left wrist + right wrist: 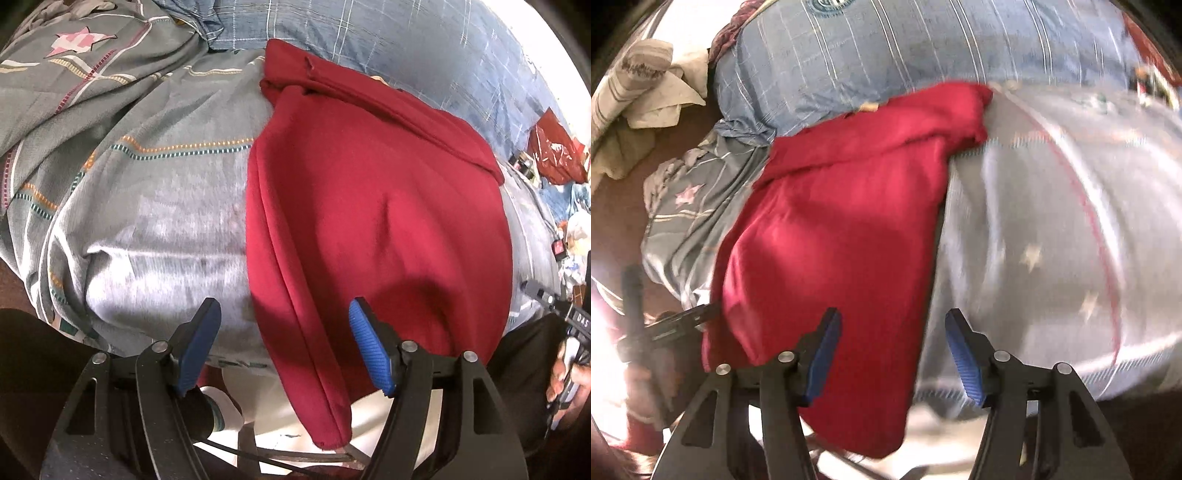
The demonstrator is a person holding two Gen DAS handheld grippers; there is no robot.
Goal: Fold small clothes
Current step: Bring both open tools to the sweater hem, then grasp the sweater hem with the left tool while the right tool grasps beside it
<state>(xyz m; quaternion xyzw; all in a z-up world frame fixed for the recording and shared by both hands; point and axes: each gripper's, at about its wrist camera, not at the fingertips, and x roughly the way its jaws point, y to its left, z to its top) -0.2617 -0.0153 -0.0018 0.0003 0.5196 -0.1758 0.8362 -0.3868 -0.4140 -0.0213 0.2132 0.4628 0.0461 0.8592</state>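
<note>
Grey patterned bedding [155, 206] covers the work surface, with a blue checked pillow [369, 33] lying behind it and a heap of pale cloths [646, 92] seen off to one side. On this bedding a red garment [369, 206] is laid out, its near end hanging over the front edge of the bed. Along its far end a band is seen turned over, and doubled layers are visible down one long side, so at least one fold is judged to be done; the piece remains long, and a further fold across its length appears to be left.

Both tools are held above the near end of the cloth, angled steeply downward. The left gripper [284, 347] is seen spread wide, with the garment's long edge lying below the gap but no pad pressing on it. The right gripper [892, 354] is likewise spread, nothing pinched, above the cloth's other long edge; this view is blurred. A hand [565, 373] on the right tool's handle is partly visible.
</note>
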